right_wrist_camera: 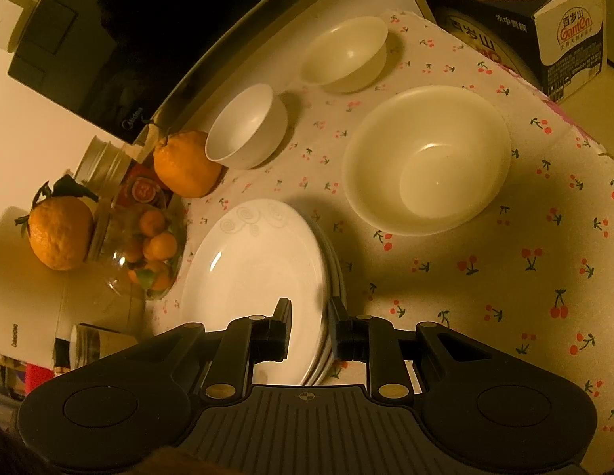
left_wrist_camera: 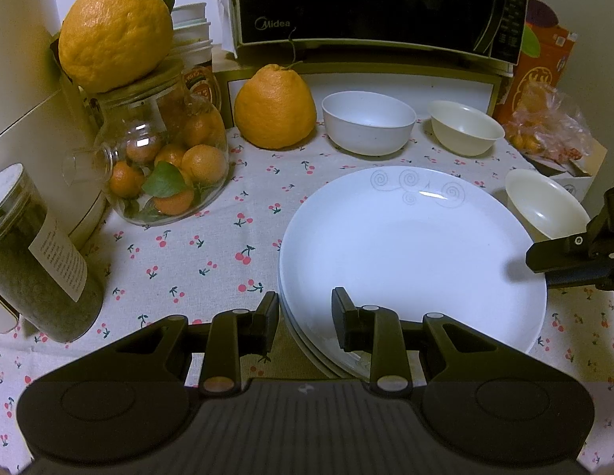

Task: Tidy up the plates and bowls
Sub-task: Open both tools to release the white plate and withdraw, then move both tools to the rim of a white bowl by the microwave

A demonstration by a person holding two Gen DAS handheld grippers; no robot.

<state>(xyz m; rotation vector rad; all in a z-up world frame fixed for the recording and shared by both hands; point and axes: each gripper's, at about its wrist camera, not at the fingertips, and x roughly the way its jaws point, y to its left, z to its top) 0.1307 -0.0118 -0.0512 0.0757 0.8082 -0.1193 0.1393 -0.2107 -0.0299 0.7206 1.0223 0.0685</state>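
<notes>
- Left wrist view: I judge the plate-stacking step is nearly done. The top white round ceramic plate with grey swirl marks (left_wrist_camera: 410,249) lies on at least one more plate beneath it, on the cherry-print tablecloth (left_wrist_camera: 180,253). My left gripper (left_wrist_camera: 305,316) is level and low at the stack's near-left rim, jaws parted, one finger outside the rim and one over it, gripping nothing that I can see.
- Same view: my right gripper (left_wrist_camera: 538,255) comes in from the right, at the plate's far-right rim.
- Right wrist view: my right gripper (right_wrist_camera: 309,330) is tilted, jaws straddling the stacked rims with a gap each side; whether a pad touches I cannot tell.
- Next, I judge, comes the bowls: the large cream bowl (right_wrist_camera: 426,158) sits just beside the plates, with the small cream bowl (right_wrist_camera: 346,53) and the white bowl (right_wrist_camera: 243,126) further back by the big orange citrus fruit (right_wrist_camera: 186,164). Nesting them calls for backing off the rims and pinching one bowl wall.
</notes>
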